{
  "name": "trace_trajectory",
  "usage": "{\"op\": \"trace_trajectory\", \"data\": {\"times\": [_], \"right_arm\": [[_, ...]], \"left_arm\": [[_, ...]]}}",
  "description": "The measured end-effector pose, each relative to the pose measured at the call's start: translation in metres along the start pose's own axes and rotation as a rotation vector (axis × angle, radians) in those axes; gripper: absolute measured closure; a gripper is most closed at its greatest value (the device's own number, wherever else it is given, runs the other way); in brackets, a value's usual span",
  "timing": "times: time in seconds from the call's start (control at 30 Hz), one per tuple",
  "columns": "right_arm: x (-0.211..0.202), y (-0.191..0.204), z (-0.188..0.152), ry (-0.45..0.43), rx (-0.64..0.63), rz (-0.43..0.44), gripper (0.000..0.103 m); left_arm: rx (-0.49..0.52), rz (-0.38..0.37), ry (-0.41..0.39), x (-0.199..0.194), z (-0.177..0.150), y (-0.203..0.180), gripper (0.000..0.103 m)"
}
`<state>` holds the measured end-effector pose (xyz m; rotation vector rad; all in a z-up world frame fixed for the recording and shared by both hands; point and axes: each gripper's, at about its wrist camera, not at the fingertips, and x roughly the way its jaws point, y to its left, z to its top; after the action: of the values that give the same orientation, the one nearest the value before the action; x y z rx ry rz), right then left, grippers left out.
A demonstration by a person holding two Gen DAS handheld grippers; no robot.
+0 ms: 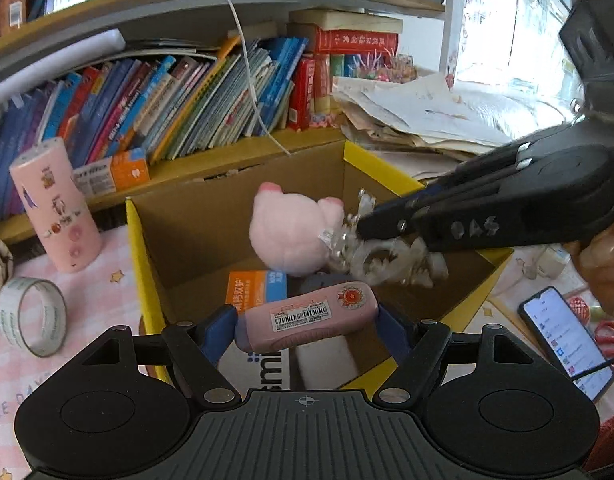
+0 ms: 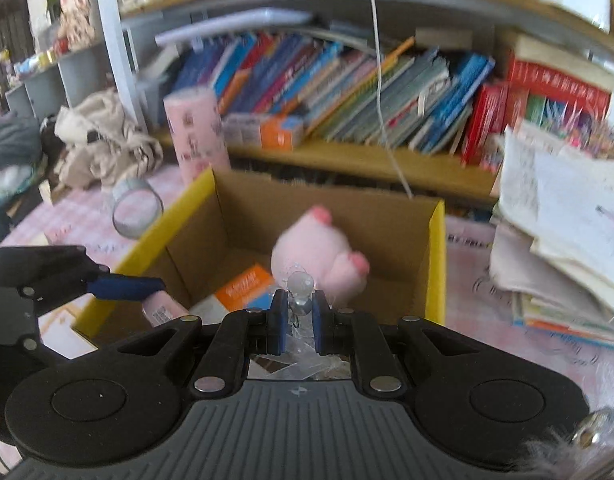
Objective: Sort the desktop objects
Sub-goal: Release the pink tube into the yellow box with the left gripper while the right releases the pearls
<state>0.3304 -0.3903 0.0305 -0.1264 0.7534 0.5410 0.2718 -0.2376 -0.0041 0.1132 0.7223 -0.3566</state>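
Observation:
A cardboard box (image 1: 141,264) with yellow rims stands open on the desk. My left gripper (image 1: 307,330) hangs over its near side, its blue pads shut on a pink case (image 1: 303,312) with a barcode label, held crosswise. From the right my right gripper (image 1: 363,226) reaches over the box, shut on a clear bead chain (image 1: 387,258) that carries a pink plush toy (image 1: 287,236). The right wrist view shows my right gripper (image 2: 297,312) clamped on the clear beads (image 2: 299,282), the plush (image 2: 307,252) hanging beyond over the box (image 2: 437,260). An orange and blue packet (image 1: 255,288) lies inside.
A tape roll (image 1: 31,316) and a pink stickered cylinder (image 1: 55,204) stand left of the box. A lit phone (image 1: 563,340) and red scissors (image 1: 609,334) lie to the right. A paper stack (image 1: 419,112) and a book shelf (image 1: 187,100) sit behind; a white cable (image 1: 247,60) hangs down.

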Motion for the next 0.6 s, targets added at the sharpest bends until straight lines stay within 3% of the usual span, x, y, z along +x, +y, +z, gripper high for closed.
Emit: {"op": "trace_trajectory", "data": {"times": [0.47, 0.6], "right_arm": [[0.035, -0.011, -0.012, 0.091, 0.055, 0.025, 0.09], [0.036, -0.009, -0.014, 0.103, 0.064, 0.037, 0.085]], "left_arm": [[-0.023, -0.027, 0.041, 0.016, 0.005, 0.007, 0.025], [-0.025, -0.026, 0.053, 0.016, 0.005, 0.005, 0.025]]}}
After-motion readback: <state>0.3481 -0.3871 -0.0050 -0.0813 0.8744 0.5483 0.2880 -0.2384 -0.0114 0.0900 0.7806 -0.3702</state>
